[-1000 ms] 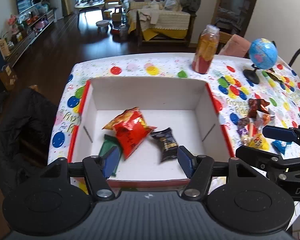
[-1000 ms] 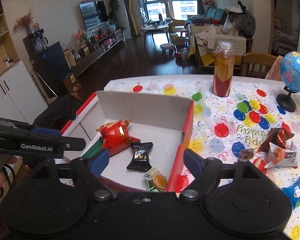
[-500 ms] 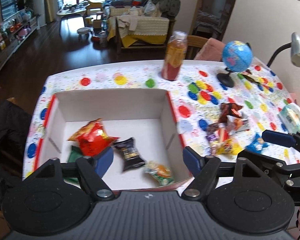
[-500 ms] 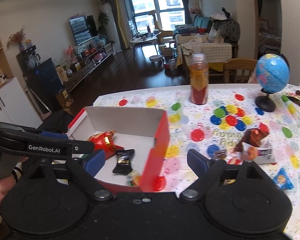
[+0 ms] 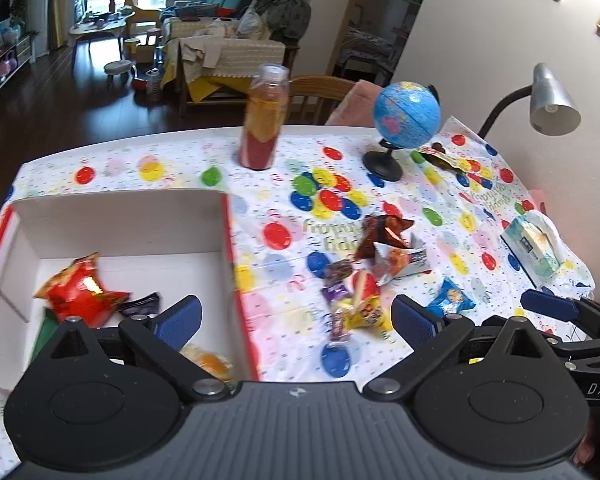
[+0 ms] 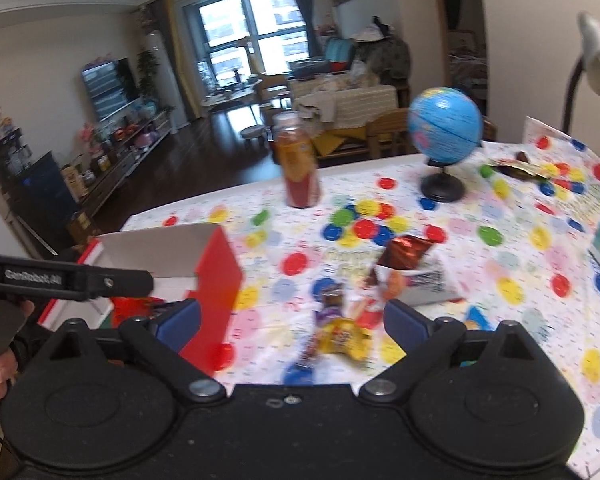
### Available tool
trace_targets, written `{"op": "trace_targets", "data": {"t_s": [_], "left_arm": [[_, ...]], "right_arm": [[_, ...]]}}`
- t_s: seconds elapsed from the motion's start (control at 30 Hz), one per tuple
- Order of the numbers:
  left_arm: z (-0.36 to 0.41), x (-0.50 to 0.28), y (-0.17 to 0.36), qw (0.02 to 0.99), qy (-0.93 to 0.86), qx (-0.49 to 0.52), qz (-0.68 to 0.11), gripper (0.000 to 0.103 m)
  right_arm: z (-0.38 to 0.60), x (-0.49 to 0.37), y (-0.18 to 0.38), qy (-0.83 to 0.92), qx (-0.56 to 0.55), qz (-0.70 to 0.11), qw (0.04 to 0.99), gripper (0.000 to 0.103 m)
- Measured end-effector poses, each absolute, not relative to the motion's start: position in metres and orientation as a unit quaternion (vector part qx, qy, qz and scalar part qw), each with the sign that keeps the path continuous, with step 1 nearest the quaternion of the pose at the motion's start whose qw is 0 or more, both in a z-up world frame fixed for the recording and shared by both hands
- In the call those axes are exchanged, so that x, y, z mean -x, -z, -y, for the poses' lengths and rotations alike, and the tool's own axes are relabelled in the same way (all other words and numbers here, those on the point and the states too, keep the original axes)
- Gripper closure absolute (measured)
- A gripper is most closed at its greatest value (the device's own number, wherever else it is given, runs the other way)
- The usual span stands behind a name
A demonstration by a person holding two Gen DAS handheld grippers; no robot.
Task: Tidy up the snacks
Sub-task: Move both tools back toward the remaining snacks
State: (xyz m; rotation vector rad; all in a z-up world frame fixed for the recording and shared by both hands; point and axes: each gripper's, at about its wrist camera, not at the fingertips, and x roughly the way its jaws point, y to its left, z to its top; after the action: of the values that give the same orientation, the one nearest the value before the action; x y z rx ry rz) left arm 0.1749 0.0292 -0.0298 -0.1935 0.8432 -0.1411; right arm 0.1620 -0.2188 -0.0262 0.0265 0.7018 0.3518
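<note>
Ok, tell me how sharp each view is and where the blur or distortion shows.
Left wrist view: mild motion blur; the bottle and the snack pile are smeared, the globe is fairly crisp. Right wrist view: heavier blur; the box, the globe and the snacks are streaked sideways. Both views: fisheye bends the table edge and darkens the corners; each gripper body stays sharp.

A home's living room: a sofa [image 5: 228, 46] heaped with clothes, a TV [image 6: 108, 88] over a cluttered shelf, big windows [image 6: 252, 28], dark wood floor, and a table [image 5: 180, 164] in a balloon-print party cloth.
</note>
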Motion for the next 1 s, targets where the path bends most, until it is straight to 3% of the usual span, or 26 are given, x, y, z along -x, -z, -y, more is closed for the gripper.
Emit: {"op": "trace_targets", "data": {"t_s": [0.13, 1.0], "left_arm": [[-0.003, -0.186, 0.040, 0.901, 0.080, 0.084, -0.418, 0.001], [0.110, -0.245, 0.130, 0.877, 0.087, 0.005, -0.473, 0.001]], "right_arm": [[0.244, -0.165, 0.033, -0.149, -0.019, -0.341, 0.928, 0.001], [0.337, -0.243, 0.117, -0.059, -0.043, -0.432, 0.899, 0.004]]}}
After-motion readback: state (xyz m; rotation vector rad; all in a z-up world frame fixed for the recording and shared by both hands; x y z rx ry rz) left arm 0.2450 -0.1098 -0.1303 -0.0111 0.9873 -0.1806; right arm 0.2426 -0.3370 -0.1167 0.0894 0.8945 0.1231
